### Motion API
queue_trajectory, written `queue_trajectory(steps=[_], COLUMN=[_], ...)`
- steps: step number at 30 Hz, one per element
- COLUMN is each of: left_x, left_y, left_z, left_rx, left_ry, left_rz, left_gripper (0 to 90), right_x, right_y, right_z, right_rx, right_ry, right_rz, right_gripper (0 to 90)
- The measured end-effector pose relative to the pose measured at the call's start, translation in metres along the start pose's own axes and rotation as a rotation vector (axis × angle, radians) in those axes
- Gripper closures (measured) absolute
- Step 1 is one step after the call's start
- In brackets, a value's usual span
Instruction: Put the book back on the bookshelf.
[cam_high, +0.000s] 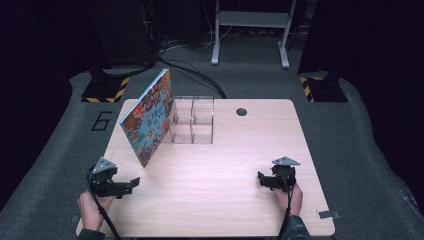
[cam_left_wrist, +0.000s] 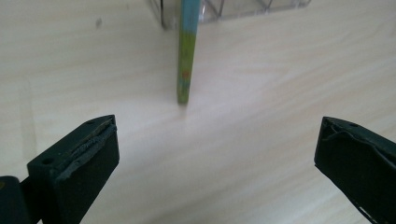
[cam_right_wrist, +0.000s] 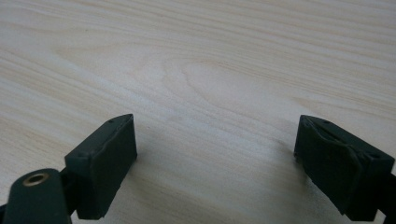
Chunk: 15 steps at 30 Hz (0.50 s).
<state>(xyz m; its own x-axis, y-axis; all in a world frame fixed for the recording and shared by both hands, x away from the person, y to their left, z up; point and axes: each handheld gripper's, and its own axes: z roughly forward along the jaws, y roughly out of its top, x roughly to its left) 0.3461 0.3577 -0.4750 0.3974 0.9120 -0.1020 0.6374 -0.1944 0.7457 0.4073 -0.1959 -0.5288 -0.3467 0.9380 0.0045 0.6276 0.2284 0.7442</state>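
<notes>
Propped on the counter (cam_high: 210, 175) against the clear organizer (cam_high: 192, 120), the book (cam_high: 149, 116) looks thin, stiff and tippy, so I'd pinch its near bottom edge with the left gripper (cam_left_wrist: 215, 158), jaws wide apart and empty like the right gripper (cam_right_wrist: 217, 163).

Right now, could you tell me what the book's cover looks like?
The book has a busy multicoloured cover, mostly blue with red and orange patches, clearest in the high view.

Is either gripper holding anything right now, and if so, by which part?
Nothing is held. The left gripper and right gripper are both open; the book leans untouched against the clear box.
</notes>
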Motion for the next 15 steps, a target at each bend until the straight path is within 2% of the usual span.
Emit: queue_trajectory(steps=[2, 5, 7, 9, 11, 14, 15], left_x=[0.002, 0.005, 0.006, 0.005, 0.004, 0.002, 0.002], left_y=[-0.011, -0.023, -0.028, -0.031, -0.034, -0.039, -0.041], left_z=[0.005, 0.012, 0.015, 0.018, 0.021, 0.030, 0.032], left_rx=[0.017, 0.029, 0.055, 0.045, 0.049, 0.081, 0.072], left_ry=[0.004, 0.011, -0.009, -0.007, -0.023, -0.018, 0.002], left_rz=[-0.016, -0.014, -0.004, 0.006, 0.017, 0.044, 0.052], left_gripper=[0.0, 0.0, 0.1, 0.1, 0.1, 0.1, 0.1], right_x=[0.000, 0.000, 0.000, 0.000, -0.001, -0.001, -0.001], right_y=[0.000, 0.001, 0.001, 0.001, 0.001, 0.001, 0.001], right_z=[0.000, 0.000, 0.001, 0.000, 0.001, 0.001, 0.001], right_rx=[-0.003, 0.011, 0.008, 0.010, 0.006, 0.006, 0.007], right_ry=[-0.002, 0.000, -0.002, -0.002, -0.003, -0.003, -0.003], right_rz=[-0.003, -0.005, -0.003, -0.003, -0.009, -0.011, -0.013], right_gripper=[11.7, 11.4, 11.3, 11.3, 11.4, 11.4, 11.3])
